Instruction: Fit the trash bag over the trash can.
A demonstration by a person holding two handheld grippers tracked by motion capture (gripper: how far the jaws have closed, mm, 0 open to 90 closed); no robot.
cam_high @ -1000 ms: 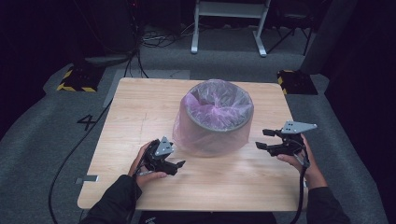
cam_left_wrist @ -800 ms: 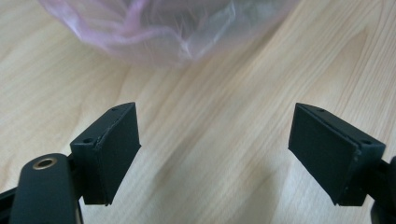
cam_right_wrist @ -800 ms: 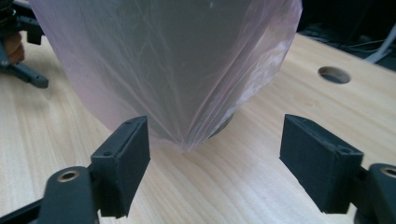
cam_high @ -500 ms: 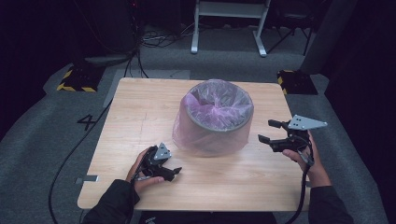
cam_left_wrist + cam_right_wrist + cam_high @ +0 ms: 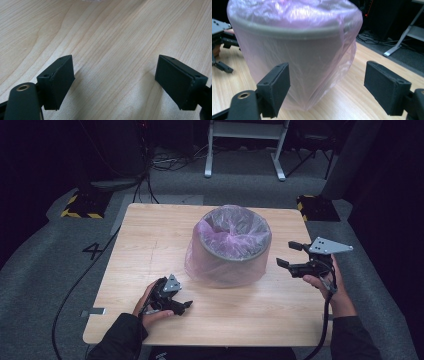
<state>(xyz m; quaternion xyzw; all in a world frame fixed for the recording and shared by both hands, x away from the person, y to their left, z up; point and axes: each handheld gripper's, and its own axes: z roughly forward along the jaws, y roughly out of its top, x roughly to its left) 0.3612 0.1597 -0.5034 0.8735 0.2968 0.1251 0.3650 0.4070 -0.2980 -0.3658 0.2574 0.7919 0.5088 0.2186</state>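
Observation:
A grey round bin lined with a translucent pink bag stands at the middle of the wooden table; the bag's skirt drapes over the outside down to the tabletop. My right gripper hovers just right of the bin and points at its side. Its jaws have just been opening, and they stand wide apart a little short of the bag, with nothing between them. My left gripper lies low on the table in front of the bin, open over bare wood.
The table stands on grey carpet marked with a "4". Cables and a white stand's legs lie behind it. Yellow-and-black striped blocks sit off the table's far corners. A cable trails from my right gripper.
My right gripper has risen beside the bin and its jaws have spread a little wider. The left hand has hardly shifted.

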